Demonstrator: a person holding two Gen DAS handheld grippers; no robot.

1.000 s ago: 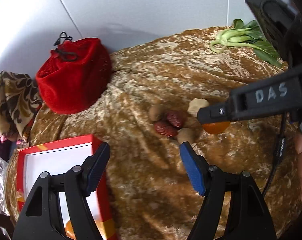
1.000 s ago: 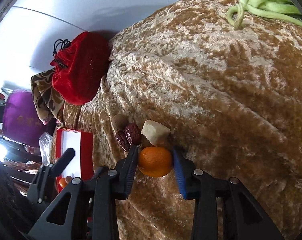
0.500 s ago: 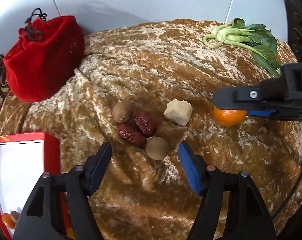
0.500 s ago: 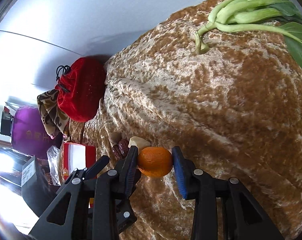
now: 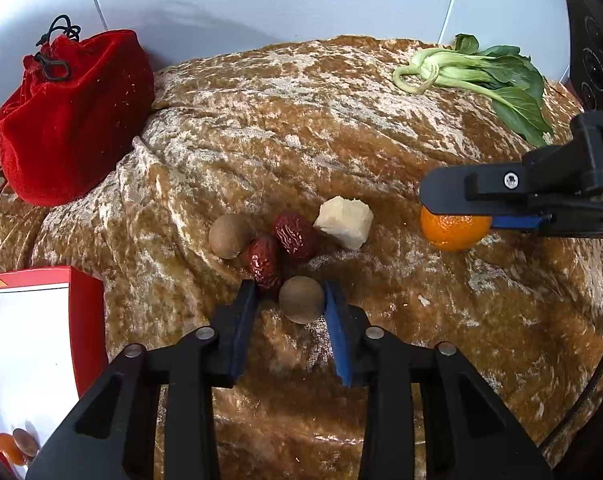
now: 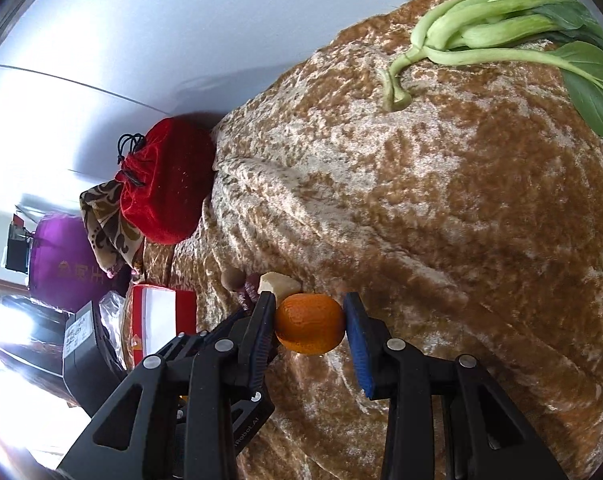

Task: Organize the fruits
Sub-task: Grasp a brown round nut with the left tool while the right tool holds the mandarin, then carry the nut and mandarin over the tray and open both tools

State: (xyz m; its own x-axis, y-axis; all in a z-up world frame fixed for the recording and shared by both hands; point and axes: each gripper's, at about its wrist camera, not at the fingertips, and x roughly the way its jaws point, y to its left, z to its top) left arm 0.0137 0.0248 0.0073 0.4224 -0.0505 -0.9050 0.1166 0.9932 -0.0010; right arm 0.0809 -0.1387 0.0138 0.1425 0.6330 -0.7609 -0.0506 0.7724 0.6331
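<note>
On the brown velvet cloth (image 5: 341,120) lies a small pile: two red dates (image 5: 295,236), a brown round fruit (image 5: 230,236) and a pale chunk (image 5: 344,227). A second brown round fruit (image 5: 301,300) sits between the jaws of my left gripper (image 5: 289,300), which are closing. The right pad touches it and a gap shows at the left pad. My right gripper (image 6: 309,301) is shut on a small orange (image 6: 310,323), held just above the cloth to the right of the pile. A red box (image 5: 85,300) stands at the left.
The red box has a white inside and holds an orange and a brown fruit in its near corner (image 5: 17,444). A red velvet pouch (image 5: 73,116) sits at the back left. Bok choy (image 5: 481,76) lies at the back right. A purple bag (image 6: 65,264) stands beyond the cloth.
My left gripper came forward and down from beside the red box to the pile, and its jaws narrowed around the near brown fruit. The right gripper carried the orange rightward off the pile.
</note>
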